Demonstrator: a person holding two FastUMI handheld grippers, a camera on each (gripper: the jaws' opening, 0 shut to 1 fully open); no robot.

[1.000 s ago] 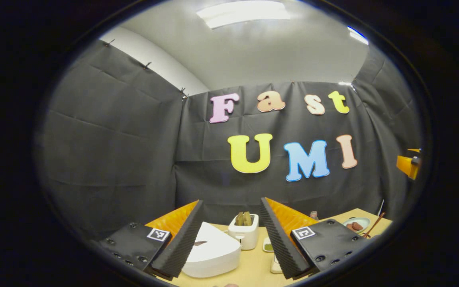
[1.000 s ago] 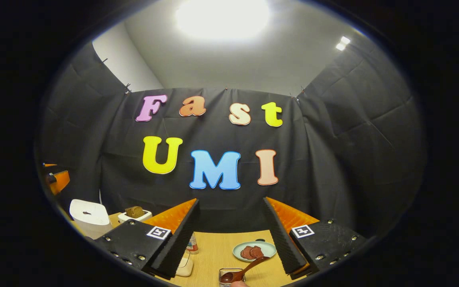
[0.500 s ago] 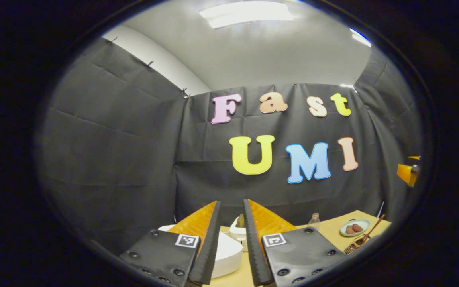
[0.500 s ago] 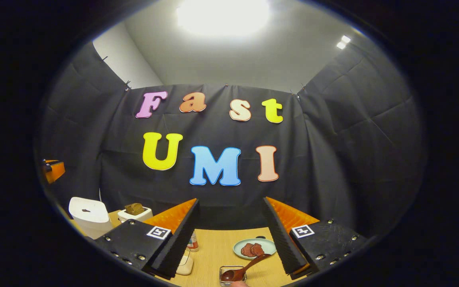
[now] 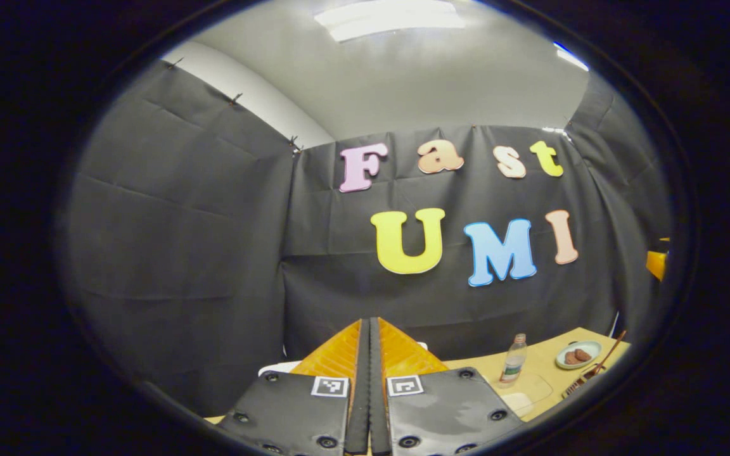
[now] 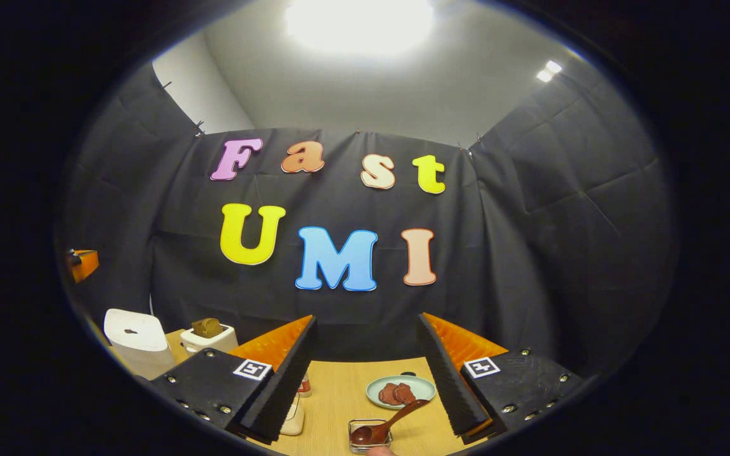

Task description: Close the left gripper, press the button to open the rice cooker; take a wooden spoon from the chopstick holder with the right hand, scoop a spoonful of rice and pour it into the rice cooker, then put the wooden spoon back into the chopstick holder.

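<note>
Comparing with a second ago, the left gripper (image 5: pixel 369 386) has gone from wide apart to fully pressed together, its two fingers meeting in a thin seam with nothing between them. In the left gripper view the white rice cooker (image 5: pixel 278 367), which lay plainly between the spread fingers before, is now mostly hidden behind them, a sliver of its lid peeking out at their left. To the right on the wooden table (image 5: pixel 542 367) stand a small clear bottle (image 5: pixel 514 358) and a pale green plate (image 5: pixel 578 354) with brown pieces on it.

The right gripper (image 6: pixel 365 373) has hardly changed: its fingers stay spread wide and hold nothing. In the right gripper view, between those fingers, the wooden spoon (image 6: pixel 385 424) lies tilted with its bowl in a small clear container (image 6: pixel 370 436) and its handle pointing up towards the plate (image 6: pixel 401 391). The rice cooker (image 6: pixel 137 341) sits closed at the far left, with a white toaster (image 6: pixel 208 337) holding bread just beside it. The other gripper (image 6: pixel 81 263) shows at the left edge.
</note>
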